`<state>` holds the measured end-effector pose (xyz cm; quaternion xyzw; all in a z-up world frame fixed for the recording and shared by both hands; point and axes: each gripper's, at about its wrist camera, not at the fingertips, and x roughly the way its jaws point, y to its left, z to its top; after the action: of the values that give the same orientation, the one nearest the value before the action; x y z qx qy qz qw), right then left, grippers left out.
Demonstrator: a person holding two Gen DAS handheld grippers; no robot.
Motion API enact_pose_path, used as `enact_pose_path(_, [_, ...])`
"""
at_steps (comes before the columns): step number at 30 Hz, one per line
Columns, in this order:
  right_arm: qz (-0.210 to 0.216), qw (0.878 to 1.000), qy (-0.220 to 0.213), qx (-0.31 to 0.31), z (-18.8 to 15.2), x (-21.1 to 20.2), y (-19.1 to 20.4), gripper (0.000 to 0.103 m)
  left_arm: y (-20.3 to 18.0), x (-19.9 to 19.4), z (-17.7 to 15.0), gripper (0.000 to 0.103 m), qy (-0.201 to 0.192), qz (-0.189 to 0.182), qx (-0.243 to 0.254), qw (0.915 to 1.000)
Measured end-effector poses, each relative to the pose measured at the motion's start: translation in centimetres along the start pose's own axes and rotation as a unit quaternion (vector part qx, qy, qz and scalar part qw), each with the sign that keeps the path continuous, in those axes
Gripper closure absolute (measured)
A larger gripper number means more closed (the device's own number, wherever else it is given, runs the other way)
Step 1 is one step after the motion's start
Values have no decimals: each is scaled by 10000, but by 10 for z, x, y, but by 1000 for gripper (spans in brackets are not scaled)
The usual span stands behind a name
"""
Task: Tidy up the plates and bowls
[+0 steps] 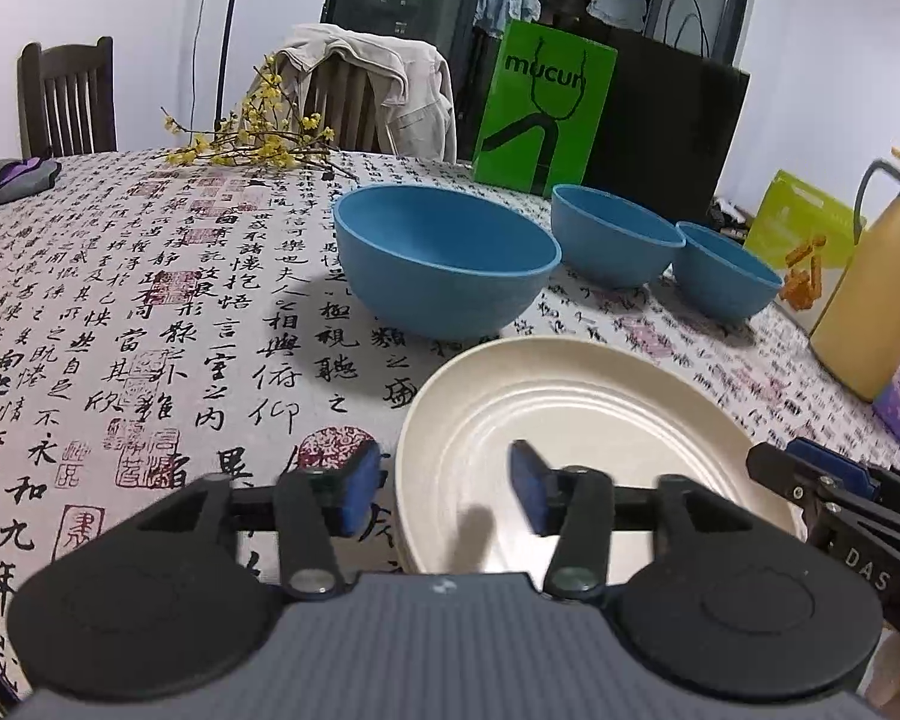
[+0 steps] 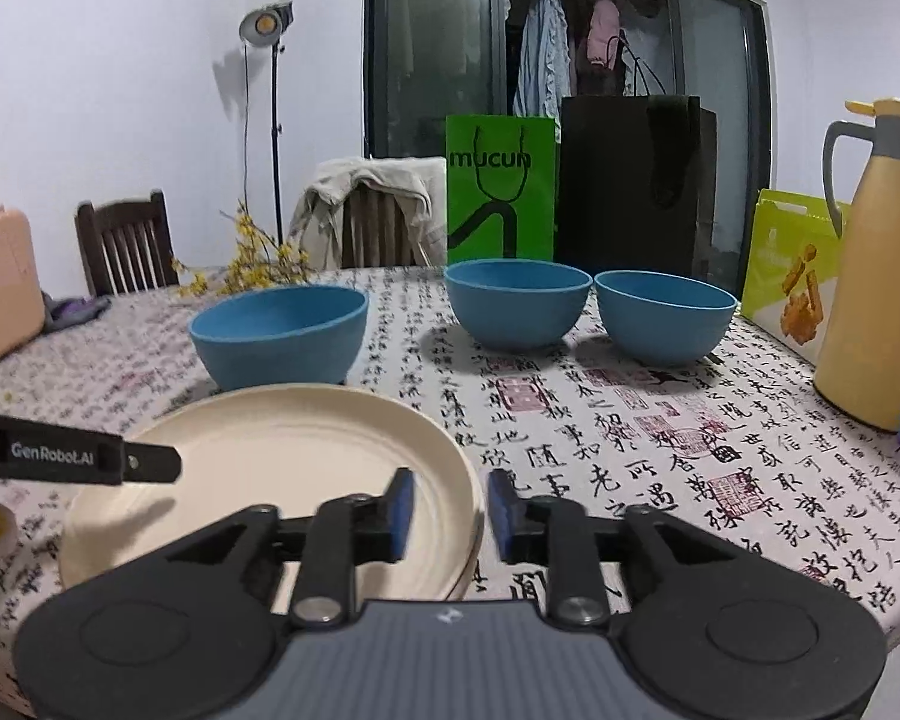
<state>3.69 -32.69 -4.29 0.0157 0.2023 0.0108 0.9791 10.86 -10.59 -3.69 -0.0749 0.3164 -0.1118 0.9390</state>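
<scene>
if either gripper drags sideways, its parted fingers, straddling the cream plate (image 1: 570, 420) rim at six o'clock, could shove it.

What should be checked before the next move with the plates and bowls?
1. Left hand-held gripper open, straddling the plate stack's rim: ok.
2. Right hand-held gripper open, straddling the opposite rim: ok.
3. Cream plates resting flat on the tablecloth: ok.
4. Large blue bowl upright, apart from the plates: ok.
5. Two smaller blue bowls upright, unstacked: ok.
6. Number of plates in stack: cannot tell.
</scene>
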Motion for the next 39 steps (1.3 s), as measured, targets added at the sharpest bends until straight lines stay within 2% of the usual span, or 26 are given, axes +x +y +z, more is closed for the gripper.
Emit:
enact_pose_path(1, [103, 9999, -99, 97, 1, -3, -4, 59, 2, -2, 1, 37, -50, -37, -28, 10000])
enact_pose_path(2, [183, 9995, -198, 161, 1, -5, -7, 50, 5, -4, 1, 24, -127, -56, -54, 9999])
enact_pose_path(3, [261, 9989, -317, 234, 2, -7, -10, 40, 7, -6, 1, 18, -211, -57, -89, 9997])
enact_pose_path(4, [307, 9983, -394, 299, 3, -7, -14, 35, 10, -8, 2, 8, -262, -60, -138, 9995])
enact_pose_path(5, [338, 9977, -452, 369, 4, -7, -18, 27, 14, -8, 4, 2, -279, -62, -209, 9994])
enact_pose_path(7, [367, 9967, -540, 489, 8, -4, -26, 26, 22, -10, 6, 0, -360, -182, -319, 9987])
enact_pose_path(12, [298, 9942, -642, 812, 13, 12, -43, 1, 40, -6, 11, 0, -482, -186, -458, 9976])
enact_pose_path(15, [-102, 9946, -720, 741, 13, 22, -46, 0, 50, 1, 14, 0, -460, -45, -583, 9972])
enact_pose_path(18, [-119, 9944, -695, 782, 15, 32, -53, 0, 62, 6, 17, 0, -506, 132, -720, 9960])
enact_pose_path(24, [-268, 9933, -661, 906, 19, 53, -66, 0, 79, 12, 21, 0, -598, 261, -893, 9939])
enact_pose_path(31, [-237, 9916, -518, 1158, 6, 66, -81, 0, 85, 19, 18, 0, -537, 121, -958, 9939])
enact_pose_path(39, [-49, 9888, -678, 1326, 2, 63, -85, 0, 82, 25, 16, 0, -429, 180, -948, 9944])
